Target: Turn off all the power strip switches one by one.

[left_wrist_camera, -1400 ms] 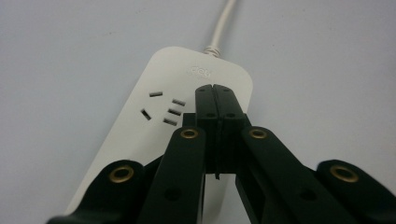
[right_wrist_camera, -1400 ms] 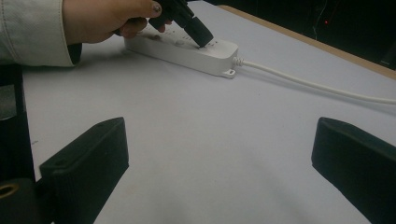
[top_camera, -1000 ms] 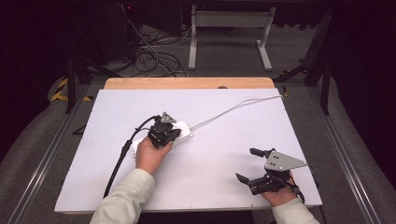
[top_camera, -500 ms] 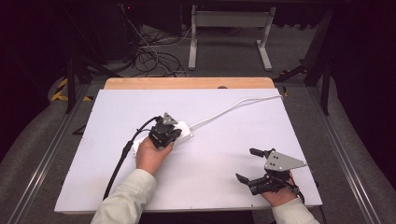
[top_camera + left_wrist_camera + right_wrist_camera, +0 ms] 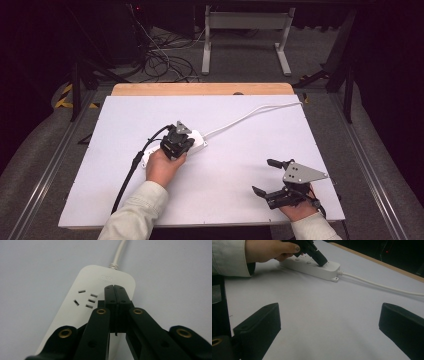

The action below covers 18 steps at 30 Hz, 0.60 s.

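The left gripper (image 5: pixel 115 287) is clenched, jaws pressed together with nothing between them, and its tips are set down on the top face of the white power strip (image 5: pixel 85 305) near the cord end, just beside a socket (image 5: pixel 86 300). The strip is laid flat on the white table (image 5: pixel 240 150), with its white cord (image 5: pixel 250 116) run away from it toward the far right edge. The right gripper (image 5: pixel 267 176) is held with jaws spread wide and empty, well apart from the strip, toward the near right corner.

Evenly lit from overhead; white table (image 5: pixel 240 150) bright, surroundings dark. Soft shadows, mild glare. Near jaws blurred in the gripper views.
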Each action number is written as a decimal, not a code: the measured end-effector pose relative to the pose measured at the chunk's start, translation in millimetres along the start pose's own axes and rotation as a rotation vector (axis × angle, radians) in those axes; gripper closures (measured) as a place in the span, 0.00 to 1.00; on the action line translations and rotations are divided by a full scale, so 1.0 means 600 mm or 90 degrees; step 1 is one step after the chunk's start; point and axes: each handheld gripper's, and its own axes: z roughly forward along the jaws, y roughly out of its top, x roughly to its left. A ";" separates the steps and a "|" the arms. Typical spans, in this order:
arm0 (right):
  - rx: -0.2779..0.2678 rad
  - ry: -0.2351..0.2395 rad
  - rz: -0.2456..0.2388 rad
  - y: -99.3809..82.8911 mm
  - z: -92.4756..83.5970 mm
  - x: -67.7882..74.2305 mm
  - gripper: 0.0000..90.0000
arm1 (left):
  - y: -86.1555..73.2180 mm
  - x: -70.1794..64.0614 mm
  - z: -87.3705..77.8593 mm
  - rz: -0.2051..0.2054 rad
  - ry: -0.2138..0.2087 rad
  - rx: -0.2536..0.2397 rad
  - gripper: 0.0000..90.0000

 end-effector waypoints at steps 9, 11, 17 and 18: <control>0.000 0.000 -0.001 0.000 -0.001 0.000 0.05 | -0.001 -0.009 0.002 0.012 0.016 -0.007 1.00; 0.001 0.000 -0.002 0.000 -0.001 0.000 0.05 | -0.003 -0.006 0.002 0.001 0.006 -0.011 1.00; -0.002 0.000 0.002 -0.001 -0.002 0.000 0.05 | -0.010 -0.005 0.003 -0.006 0.003 -0.031 1.00; -0.002 0.000 0.001 -0.001 -0.002 0.000 0.05 | -0.013 -0.003 0.002 -0.006 0.002 -0.040 1.00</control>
